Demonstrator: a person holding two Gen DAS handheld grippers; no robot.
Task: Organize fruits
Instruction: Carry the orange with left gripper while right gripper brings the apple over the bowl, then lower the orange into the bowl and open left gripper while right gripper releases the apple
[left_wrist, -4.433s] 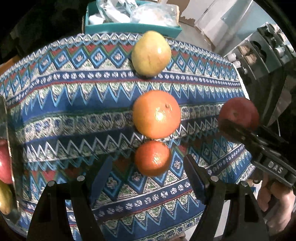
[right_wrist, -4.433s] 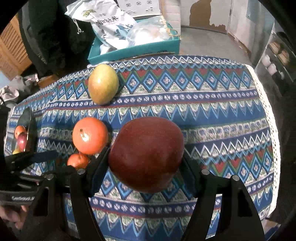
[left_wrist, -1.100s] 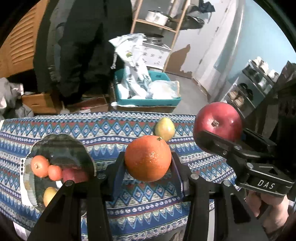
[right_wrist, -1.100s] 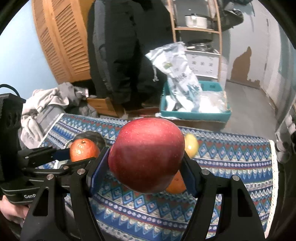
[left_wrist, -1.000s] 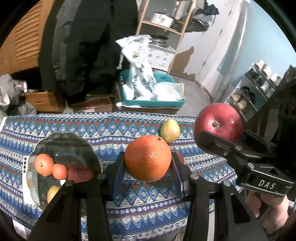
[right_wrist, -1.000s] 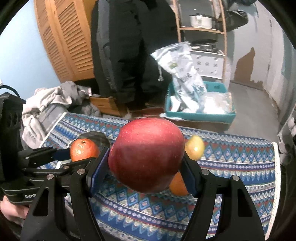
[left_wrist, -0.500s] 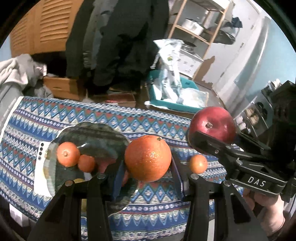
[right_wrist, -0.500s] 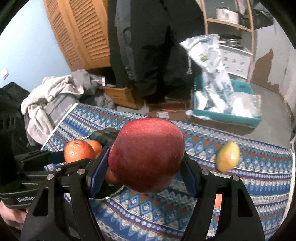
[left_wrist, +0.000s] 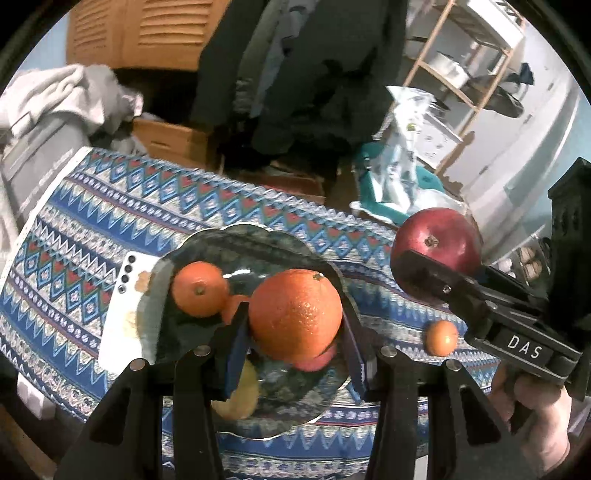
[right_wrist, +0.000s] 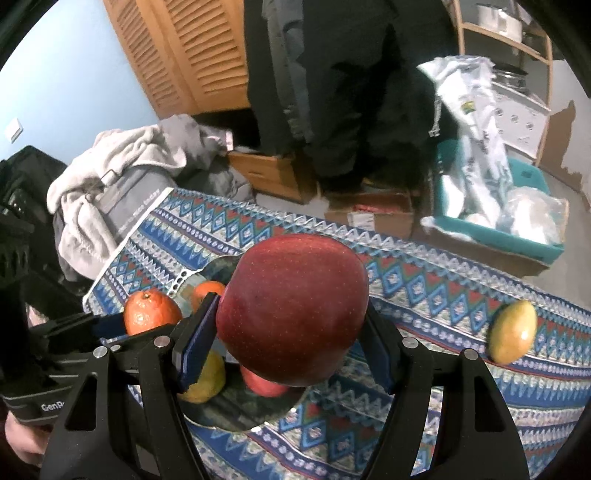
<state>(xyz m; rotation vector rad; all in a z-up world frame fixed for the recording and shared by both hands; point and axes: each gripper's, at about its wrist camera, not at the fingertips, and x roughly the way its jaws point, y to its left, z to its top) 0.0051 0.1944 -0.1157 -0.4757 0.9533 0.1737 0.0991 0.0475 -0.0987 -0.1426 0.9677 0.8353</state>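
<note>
One patterned cloth in blue, white and red zigzags is spread over the whole worktop, and everything else is carried on it. Next in size, a dark glass plate is seen lying on the cloth, with a white phone tucked partly under its left edge in the left wrist view. Inside the plate a tangerine, a yellow fruit and a reddish fruit are held, the last two partly hidden behind the tool fingers.

A big red apple is gripped by the right tool, its blue pads pressed against both sides of the fruit; the apple is held in the air above the near edge of the plate. A large orange is clamped in the same manner by the left tool, and it is held above the plate's contents. The right tool is also caught in the left wrist view, with a hand wrapped round its grip.

A yellow-green mango is left lying on the cloth well to the right of the plate. Smallest of all, a little tangerine is seen on the cloth between plate and right tool.

Beyond the worktop, a teal bin of plastic bags is seen on the floor.
</note>
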